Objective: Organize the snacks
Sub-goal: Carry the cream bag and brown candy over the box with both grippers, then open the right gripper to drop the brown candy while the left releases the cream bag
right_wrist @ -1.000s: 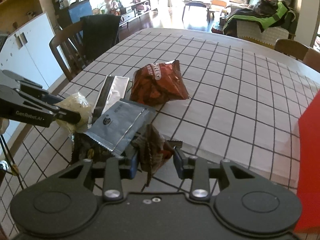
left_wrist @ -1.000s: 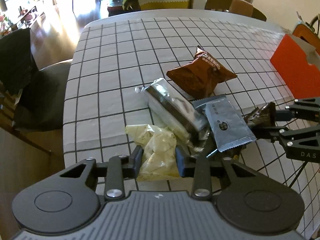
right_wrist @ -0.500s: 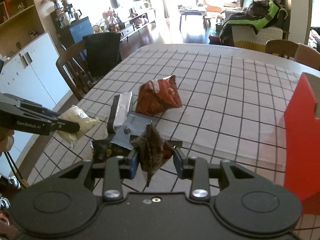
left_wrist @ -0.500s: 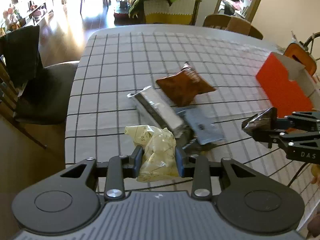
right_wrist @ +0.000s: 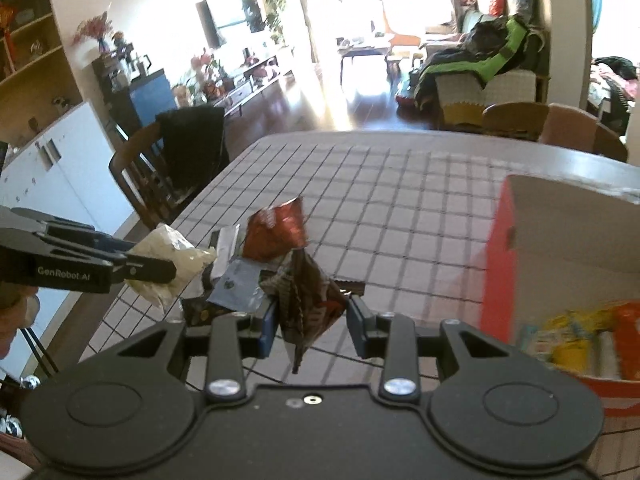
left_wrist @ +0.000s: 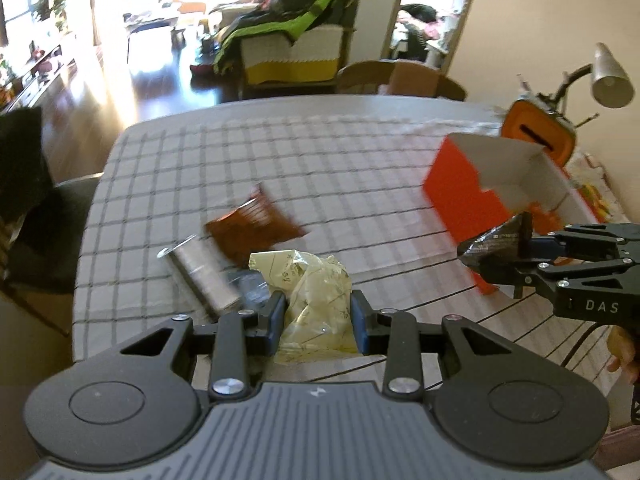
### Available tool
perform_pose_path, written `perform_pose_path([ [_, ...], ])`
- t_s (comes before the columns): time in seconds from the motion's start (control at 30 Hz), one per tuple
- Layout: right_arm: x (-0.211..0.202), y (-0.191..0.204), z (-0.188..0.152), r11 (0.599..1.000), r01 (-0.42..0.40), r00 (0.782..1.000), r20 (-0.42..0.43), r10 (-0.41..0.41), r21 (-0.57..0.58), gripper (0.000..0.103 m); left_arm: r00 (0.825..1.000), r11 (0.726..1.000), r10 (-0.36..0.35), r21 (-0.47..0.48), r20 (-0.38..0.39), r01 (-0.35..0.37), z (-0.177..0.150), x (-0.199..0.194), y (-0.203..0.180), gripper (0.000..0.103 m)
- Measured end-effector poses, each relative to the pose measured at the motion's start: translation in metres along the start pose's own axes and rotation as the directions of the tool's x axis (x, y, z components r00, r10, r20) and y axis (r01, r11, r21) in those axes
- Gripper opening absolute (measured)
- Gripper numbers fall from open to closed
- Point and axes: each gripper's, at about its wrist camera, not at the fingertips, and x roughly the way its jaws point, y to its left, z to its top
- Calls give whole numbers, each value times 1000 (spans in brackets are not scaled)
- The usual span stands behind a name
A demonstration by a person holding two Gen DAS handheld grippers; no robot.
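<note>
Jaws of the left gripper [left_wrist: 318, 322] are seen pinching a pale yellow snack bag [left_wrist: 316, 300], which is held above the table [left_wrist: 320, 152] at the lower centre of the left wrist view. Jaws of the right gripper [right_wrist: 312, 326] are seen pressed onto a dark crinkled wrapper [right_wrist: 306, 300], lifted clear of the checked tablecloth at the lower centre of the right wrist view. An orange box [right_wrist: 560, 272] with its top open is shown at the right of that frame; yellow and orange packets [right_wrist: 580, 340] are visible inside it. Three snacks are left on the cloth, grouped just left of centre: a red-brown bag [right_wrist: 276, 232], a silver packet [left_wrist: 200, 272] and a grey sachet [right_wrist: 236, 286], the last partly overlapping another dark wrapper [right_wrist: 198, 312]. In the left wrist view the box [left_wrist: 472, 200] is placed at the right, with the right gripper [left_wrist: 520, 252] and its wrapper in front of it. Motion blur is present across the table.
</note>
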Motion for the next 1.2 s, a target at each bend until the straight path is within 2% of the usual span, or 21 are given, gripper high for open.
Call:
perform_pose_path([
  [0.3,-45,-57,3,997,66,996,62,-68,33,36,998,995,-64,78,29,61,31,12,-76,33],
  [0.6,-61,-118,-1,988,141,987,72,-145,58,36,995,984,-96,153,25,91,56,47,-153,33],
  [0.87,-53,-173,0,980,179,983,22,-182,89,36,995,978,-99,182,-17,100,73,85,-207,33],
  [1.2,-31,-230,4,973,194,980,-70,-186,125,36,991,976,-66,197,-114,87,89,141,-250,33],
])
